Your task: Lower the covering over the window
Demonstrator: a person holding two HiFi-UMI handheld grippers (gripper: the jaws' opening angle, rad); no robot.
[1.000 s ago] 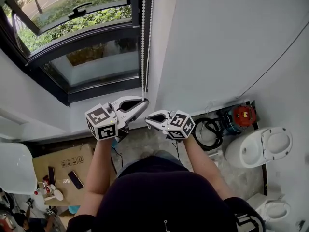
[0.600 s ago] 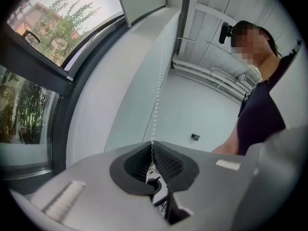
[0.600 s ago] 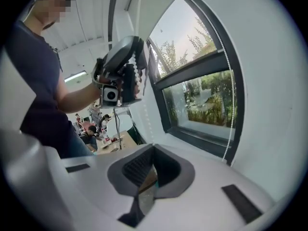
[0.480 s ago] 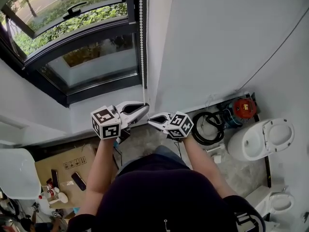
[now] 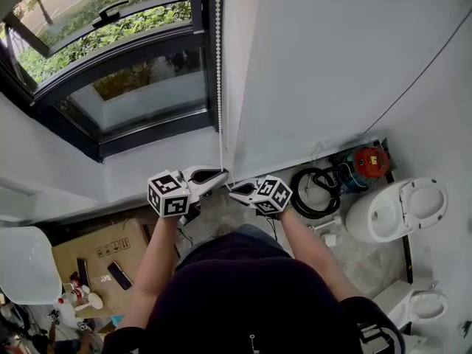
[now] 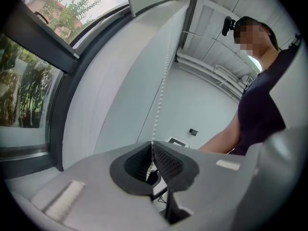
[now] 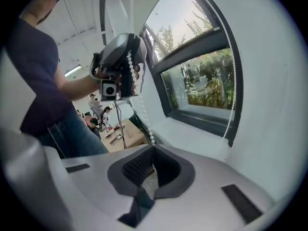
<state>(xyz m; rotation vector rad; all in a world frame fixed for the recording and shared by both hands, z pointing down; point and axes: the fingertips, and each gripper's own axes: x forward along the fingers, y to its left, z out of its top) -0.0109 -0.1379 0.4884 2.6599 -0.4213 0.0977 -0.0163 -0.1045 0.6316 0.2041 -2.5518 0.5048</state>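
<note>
Window: dark-framed window (image 5: 140, 87); glass is bare in the head view, and no view shows the covering itself.
Cord: white bead chain (image 5: 218, 65) hangs taut down the frame's right edge to both tools.
Left tool: left tool (image 5: 222, 174) is pinching the chain, which runs straight up from its pads.
Right tool: right tool (image 5: 232, 190) is pressed together on the same chain just beside the left; a short strand spans the 2.
Change: both tools have dropped together over the last second, grips unchanged, chain hauled down.
Meaning: 1 pull stroke under way, probably feeding the covering down. Can't confirm it's moving.
</note>
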